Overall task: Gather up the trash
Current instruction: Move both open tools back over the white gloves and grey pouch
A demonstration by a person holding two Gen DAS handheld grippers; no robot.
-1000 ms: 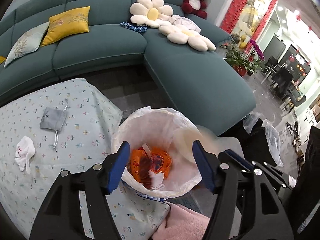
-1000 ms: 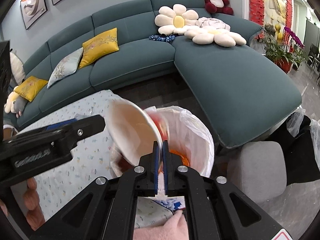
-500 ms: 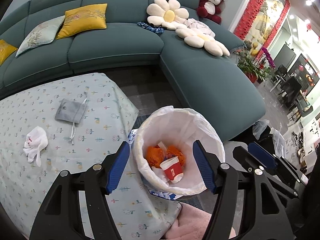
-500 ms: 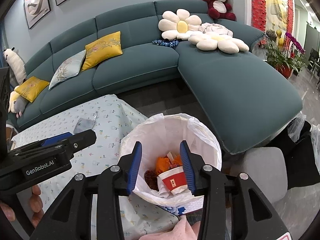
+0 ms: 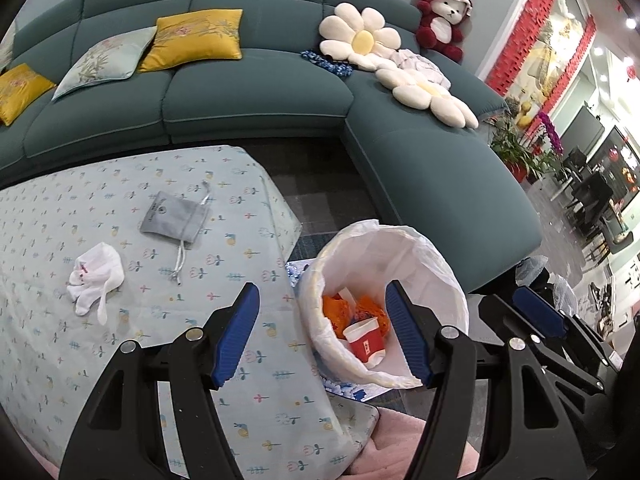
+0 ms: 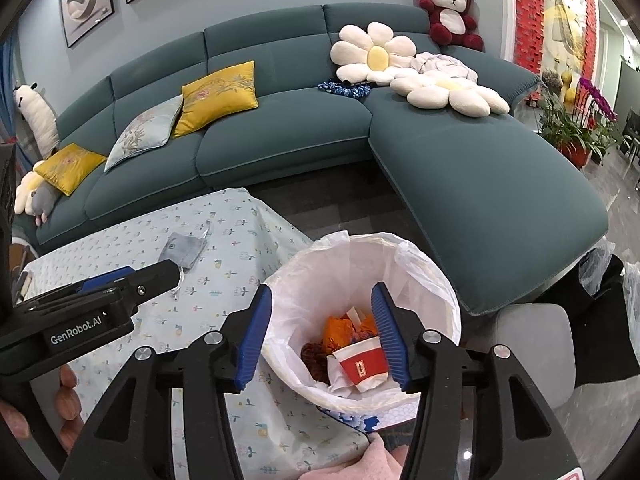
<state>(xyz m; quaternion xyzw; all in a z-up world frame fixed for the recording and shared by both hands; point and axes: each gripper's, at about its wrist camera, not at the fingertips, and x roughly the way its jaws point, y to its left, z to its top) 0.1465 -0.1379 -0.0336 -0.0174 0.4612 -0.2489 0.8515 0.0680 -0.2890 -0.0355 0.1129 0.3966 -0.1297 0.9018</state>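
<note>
Holding both grippers spread and empty, left gripper [image 5: 324, 336] and right gripper [image 6: 322, 330], we see the red paper cup [image 6: 362, 366] lying inside the white-lined trash bin [image 6: 424, 276] beside the tablecloth's [image 5: 60, 220] corner.

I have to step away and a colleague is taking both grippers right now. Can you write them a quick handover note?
Left gripper: open, empty, above the table edge beside the bin.
Right gripper: open, empty, over the trash bin.
In the bin: a red paper cup lying on orange wrappers and white paper, inside the white liner.
On the floral tablecloth: a crumpled white tissue and a grey drawstring pouch.
Done: cup and wrappers are binned.
Left: the tissue looks like the next trash to pick up; the pouch may not be trash, so check first.
</note>
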